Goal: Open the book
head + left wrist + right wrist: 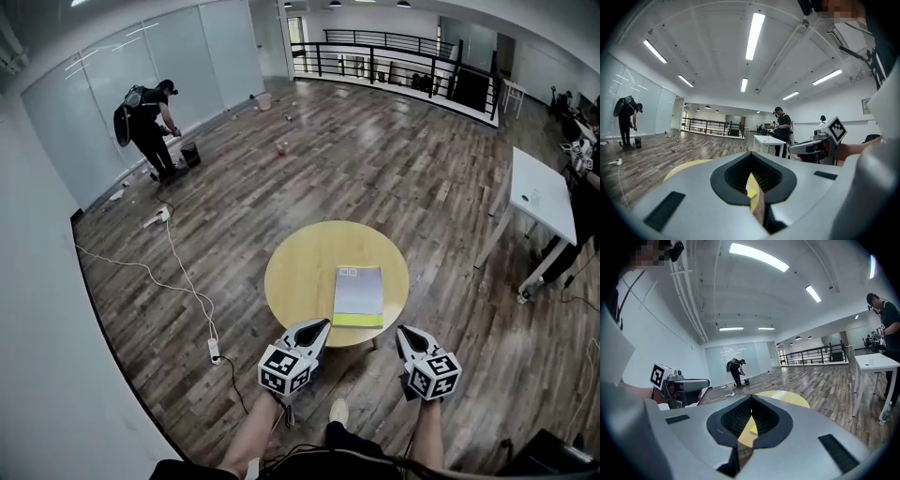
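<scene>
Grey-covered, with a yellow-green band along its near edge, the book (358,295) lies shut and flat on the round wooden tabletop (295,267). It sits a little off centre toward 4 o'clock, with the band turned to 6 o'clock, facing me. Lying flat with bare wood all round it, every edge can be reached from my side. I cannot tell from here which long edge is the spine.

My left gripper (322,324) hangs at the tabletop's 6 o'clock rim, just off the book's near left corner and not touching it. My right gripper (401,330) is at about 5 o'clock, just outside the rim and beside the near right corner. Both point forward and slightly down, one either side of the book. I judge that suits the task: one can pin the book while the other lifts the cover.

Both pairs of jaws are together with nothing between them. In each gripper view only a thin slit shows the wood and a sliver of the yellow-green band. There is nothing to carry yet. A closed, narrow tip may also slip under a cover edge more easily than spread jaws.

Further out is plank floor (394,169), with a white table (544,192) at 2 o'clock. A person (150,127) bends by the glass wall at 10 o'clock, well apart from my work.
</scene>
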{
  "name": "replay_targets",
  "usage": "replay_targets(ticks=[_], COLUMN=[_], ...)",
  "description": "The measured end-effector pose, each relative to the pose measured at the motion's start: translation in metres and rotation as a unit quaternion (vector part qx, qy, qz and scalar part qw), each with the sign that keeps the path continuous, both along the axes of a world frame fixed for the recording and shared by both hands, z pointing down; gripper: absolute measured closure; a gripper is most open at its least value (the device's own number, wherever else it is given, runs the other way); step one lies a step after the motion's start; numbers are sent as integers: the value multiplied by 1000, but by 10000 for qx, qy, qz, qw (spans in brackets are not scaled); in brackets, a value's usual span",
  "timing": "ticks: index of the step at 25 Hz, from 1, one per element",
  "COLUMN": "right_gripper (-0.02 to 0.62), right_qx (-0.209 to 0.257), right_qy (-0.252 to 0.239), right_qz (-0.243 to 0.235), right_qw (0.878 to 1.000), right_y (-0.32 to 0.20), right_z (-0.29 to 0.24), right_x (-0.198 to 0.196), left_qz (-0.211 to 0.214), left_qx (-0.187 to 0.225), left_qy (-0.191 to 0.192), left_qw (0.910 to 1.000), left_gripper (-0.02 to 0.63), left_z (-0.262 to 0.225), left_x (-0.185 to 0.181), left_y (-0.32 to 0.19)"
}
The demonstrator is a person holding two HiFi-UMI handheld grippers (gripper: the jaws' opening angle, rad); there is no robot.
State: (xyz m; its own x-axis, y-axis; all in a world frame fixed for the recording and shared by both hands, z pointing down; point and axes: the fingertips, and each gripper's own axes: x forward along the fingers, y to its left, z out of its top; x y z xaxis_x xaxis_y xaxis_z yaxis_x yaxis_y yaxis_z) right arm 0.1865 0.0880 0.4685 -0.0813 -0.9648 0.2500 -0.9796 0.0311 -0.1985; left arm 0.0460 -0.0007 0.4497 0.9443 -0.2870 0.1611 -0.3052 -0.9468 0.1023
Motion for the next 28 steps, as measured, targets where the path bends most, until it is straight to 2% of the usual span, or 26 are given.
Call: replay_targets(ticks=[7,13,28], right_gripper=[592,592,591], right_qx=[-135,-243,-448], right_qy=[-105,-255,-472], right_qz=[-65,-124,-10], right_qw=[9998,9993,9979], right_y=[-50,-74,-85], right_z=[14,27,54], right_x=[41,58,75], left_qz=[0,-26,-20], left_qx=[-137,-277,-395], left_qy=[-135,-298,-539], left_qw=[9998,9992,9978], left_gripper=[607,607,607], left_z=[16,29,51], left_x=[45,67,75], left_y=[-47,-69,-86])
